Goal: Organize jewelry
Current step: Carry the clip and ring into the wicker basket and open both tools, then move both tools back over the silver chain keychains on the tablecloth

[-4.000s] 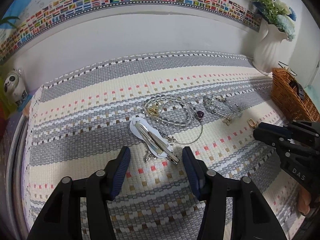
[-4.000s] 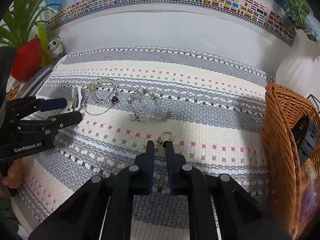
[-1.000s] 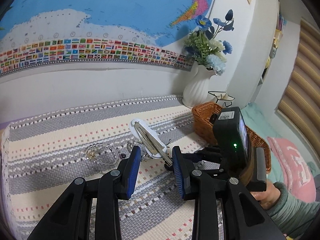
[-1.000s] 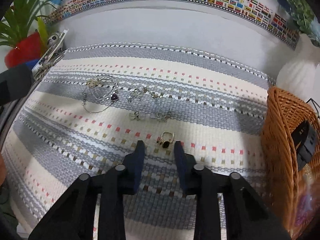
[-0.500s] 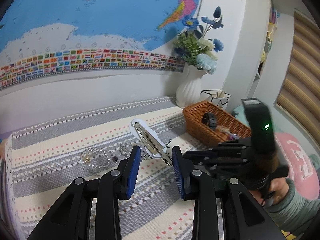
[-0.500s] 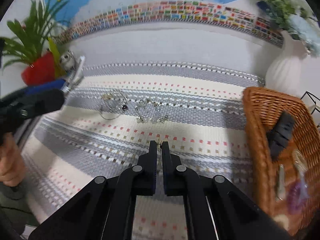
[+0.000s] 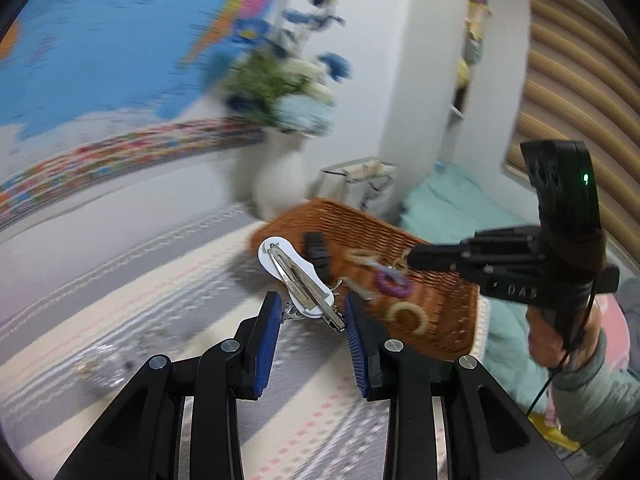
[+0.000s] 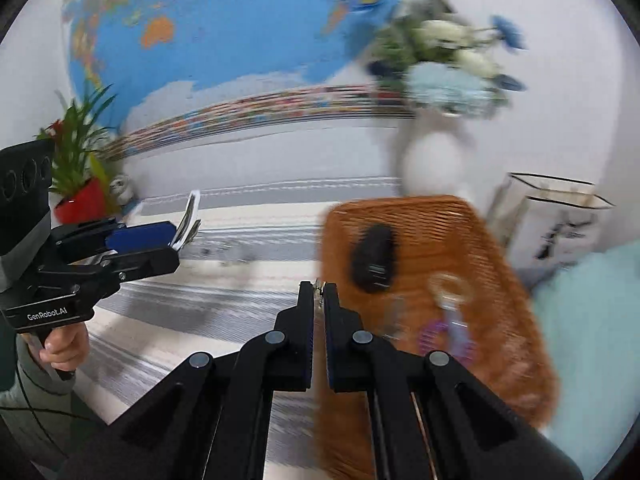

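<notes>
Light: bright, even, soft indoor light; no glare.
Blur: strong motion smear across map, flowers and wicker basket.
Sharp: both claws' black frames, hair clip.
Edges: fisheye curvature, dark corner vignette.

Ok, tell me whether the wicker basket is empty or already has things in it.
Not empty. The wicker basket already holds a black clip, a purple ring and a pale ring; other pieces are too blurred to name.
</notes>
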The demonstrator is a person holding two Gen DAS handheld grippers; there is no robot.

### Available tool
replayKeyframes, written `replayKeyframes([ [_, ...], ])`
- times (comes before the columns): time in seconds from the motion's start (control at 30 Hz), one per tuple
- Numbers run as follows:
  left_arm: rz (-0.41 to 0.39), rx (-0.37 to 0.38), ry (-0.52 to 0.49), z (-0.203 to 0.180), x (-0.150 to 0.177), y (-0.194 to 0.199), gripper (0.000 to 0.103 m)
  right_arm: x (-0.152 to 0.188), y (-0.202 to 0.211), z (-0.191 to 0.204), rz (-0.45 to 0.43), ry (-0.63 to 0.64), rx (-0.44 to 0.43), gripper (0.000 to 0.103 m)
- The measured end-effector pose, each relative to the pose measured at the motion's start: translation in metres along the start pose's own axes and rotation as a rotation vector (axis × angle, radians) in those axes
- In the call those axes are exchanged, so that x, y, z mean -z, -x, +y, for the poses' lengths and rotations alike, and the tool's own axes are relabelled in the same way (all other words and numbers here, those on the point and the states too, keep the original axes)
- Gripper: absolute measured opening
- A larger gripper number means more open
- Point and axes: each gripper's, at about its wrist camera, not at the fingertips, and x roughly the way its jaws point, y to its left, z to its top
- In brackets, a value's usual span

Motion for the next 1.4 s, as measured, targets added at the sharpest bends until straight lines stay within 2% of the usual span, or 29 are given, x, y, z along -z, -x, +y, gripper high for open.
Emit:
replayKeyframes([
  [0.23, 0.112, 0.122, -0.036, -0.047, -0.017, -0.069, 0.033, 0.022, 0.01, -0.06, 0.085, -0.07, 0.086, 0.005],
  [0.47, 0.221, 0.181, -0.063, -0.079, -0.02, -0.12, 0.033, 0.039, -0.005, -0.094, 0.177, -0.126, 0.069, 0.005],
  [0.8, 0.329, 0.255, -0.038, -0.093, -0.002, -0.157, 0.033, 0.052, -0.017, -0.112, 0.211, -0.179, 0.053, 0.005],
  [0.87, 0.329, 0.249, -0.051, -0.096, 0.0, -0.155, 0.033, 0.052, -0.017, -0.111, 0.21, -0.179, 0.066, 0.005],
  [0.9, 0.333, 0.246, -0.057, -0.097, 0.0, -0.154, 0.038, 0.052, -0.016, -0.111, 0.204, -0.182, 0.067, 0.005],
  [0.93, 0.332, 0.25, -0.057, -0.098, 0.001, -0.15, 0.048, 0.051, -0.013, -0.11, 0.193, -0.187, 0.061, 0.007],
  [1.0, 0.318, 0.26, -0.043, -0.094, 0.0, -0.14, 0.058, 0.05, -0.008, -0.108, 0.177, -0.193, 0.043, 0.009],
  [1.07, 0.292, 0.257, -0.031, -0.088, -0.001, -0.125, 0.058, 0.047, 0.001, -0.103, 0.146, -0.196, 0.023, 0.01],
  [1.1, 0.271, 0.246, -0.025, -0.083, -0.001, -0.114, 0.058, 0.047, 0.004, -0.101, 0.134, -0.195, 0.016, 0.015],
  [1.13, 0.257, 0.235, -0.019, -0.079, -0.001, -0.106, 0.058, 0.046, 0.008, -0.098, 0.117, -0.195, 0.008, 0.026],
  [1.2, 0.22, 0.196, -0.004, -0.068, 0.0, -0.085, 0.059, 0.044, 0.015, -0.091, 0.078, -0.196, -0.007, 0.042],
  [1.23, 0.204, 0.178, 0.003, -0.063, 0.001, -0.076, 0.059, 0.043, 0.019, -0.085, 0.059, -0.194, -0.018, 0.046],
  [1.4, 0.097, 0.053, 0.041, -0.026, 0.013, -0.013, 0.059, 0.033, 0.027, -0.054, 0.015, -0.166, -0.061, 0.046],
])
